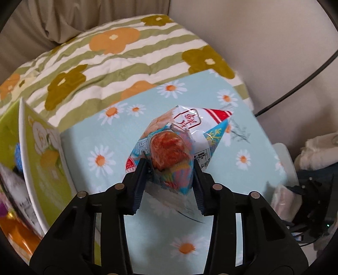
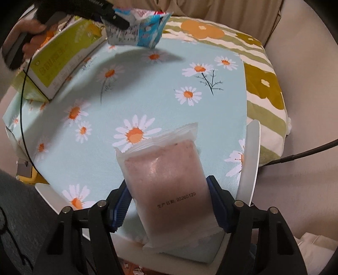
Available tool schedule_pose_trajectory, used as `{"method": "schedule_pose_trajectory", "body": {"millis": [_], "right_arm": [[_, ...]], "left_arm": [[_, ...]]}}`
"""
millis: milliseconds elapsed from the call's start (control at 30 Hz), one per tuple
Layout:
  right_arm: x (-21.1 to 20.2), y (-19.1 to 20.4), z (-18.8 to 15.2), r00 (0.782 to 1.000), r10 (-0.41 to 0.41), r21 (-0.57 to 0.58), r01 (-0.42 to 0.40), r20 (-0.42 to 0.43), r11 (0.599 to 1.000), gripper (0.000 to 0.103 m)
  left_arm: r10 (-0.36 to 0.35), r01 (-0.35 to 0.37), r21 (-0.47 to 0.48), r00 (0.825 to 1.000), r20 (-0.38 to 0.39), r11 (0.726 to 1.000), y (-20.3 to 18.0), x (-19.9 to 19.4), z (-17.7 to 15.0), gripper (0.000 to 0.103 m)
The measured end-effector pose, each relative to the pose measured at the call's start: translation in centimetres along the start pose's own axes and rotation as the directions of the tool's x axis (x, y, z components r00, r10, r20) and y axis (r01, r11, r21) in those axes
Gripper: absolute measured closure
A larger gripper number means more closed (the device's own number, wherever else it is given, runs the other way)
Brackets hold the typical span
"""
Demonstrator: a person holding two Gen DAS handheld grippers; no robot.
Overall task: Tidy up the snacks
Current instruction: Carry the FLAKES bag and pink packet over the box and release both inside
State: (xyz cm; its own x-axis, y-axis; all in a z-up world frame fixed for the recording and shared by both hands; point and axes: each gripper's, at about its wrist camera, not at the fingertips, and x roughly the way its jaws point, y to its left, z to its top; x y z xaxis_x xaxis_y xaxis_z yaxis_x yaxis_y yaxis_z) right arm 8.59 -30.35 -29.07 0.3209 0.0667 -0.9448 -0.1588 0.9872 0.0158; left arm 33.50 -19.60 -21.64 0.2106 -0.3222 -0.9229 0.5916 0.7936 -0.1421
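Note:
My left gripper (image 1: 169, 186) is shut on a blue, white and red snack packet (image 1: 179, 143) and holds it above the daisy-print table. The same packet (image 2: 139, 31) shows at the top of the right wrist view, lifted beside the green box, with the left gripper (image 2: 118, 19) clamped on it. My right gripper (image 2: 169, 201) is shut on a frosted clear packet with a pink bar inside (image 2: 169, 177), held low over the table's near edge.
A green open box (image 1: 38, 152) with snacks inside stands at the table's left; it also shows in the right wrist view (image 2: 59, 61). The light-blue daisy tablecloth (image 2: 147, 93) covers a white table. A green striped floral quilt (image 1: 105, 59) lies behind. A black cable (image 2: 306, 154) runs at the right.

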Motion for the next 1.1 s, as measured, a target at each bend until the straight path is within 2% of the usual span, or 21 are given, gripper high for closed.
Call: {"method": "schedule_pose_trajectory", "body": {"millis": [333, 567, 700, 867, 1100], "right_arm": [[-3.0, 1.1, -0.3, 0.997, 0.010, 0.049, -0.014, 0.075, 0.999, 0.039], [-6.8, 2.3, 1.1, 0.988, 0.018, 0.055, -0.027, 0.155, 0.998, 0.039], [-9.4, 3.5, 2.6, 0.977, 0.026, 0.035, -0.034, 0.211, 0.999, 0.039], [-12.3, 6.0, 4.7, 0.957, 0.077, -0.007, -0.079, 0.280, 0.997, 0.039], [-15.2, 10.4, 9.1, 0.917, 0.178, -0.105, -0.150, 0.356, 0.983, 0.039]], "left_arm": [[-0.077, 0.084, -0.073, 0.993, 0.093, 0.994, -0.9, -5.1, -4.4, 0.071], [-0.106, 0.139, -0.148, 0.971, 0.213, 0.979, -0.5, -11.7, -7.7, 0.071], [-0.087, 0.145, -0.178, 0.951, 0.296, 0.973, -0.7, -16.2, -10.3, 0.071], [-0.043, 0.138, -0.238, 0.930, 0.364, 0.962, 0.3, -21.3, -13.3, 0.071], [0.094, 0.064, -0.351, 0.905, 0.415, 0.934, 4.8, -27.0, -16.3, 0.071]]}}
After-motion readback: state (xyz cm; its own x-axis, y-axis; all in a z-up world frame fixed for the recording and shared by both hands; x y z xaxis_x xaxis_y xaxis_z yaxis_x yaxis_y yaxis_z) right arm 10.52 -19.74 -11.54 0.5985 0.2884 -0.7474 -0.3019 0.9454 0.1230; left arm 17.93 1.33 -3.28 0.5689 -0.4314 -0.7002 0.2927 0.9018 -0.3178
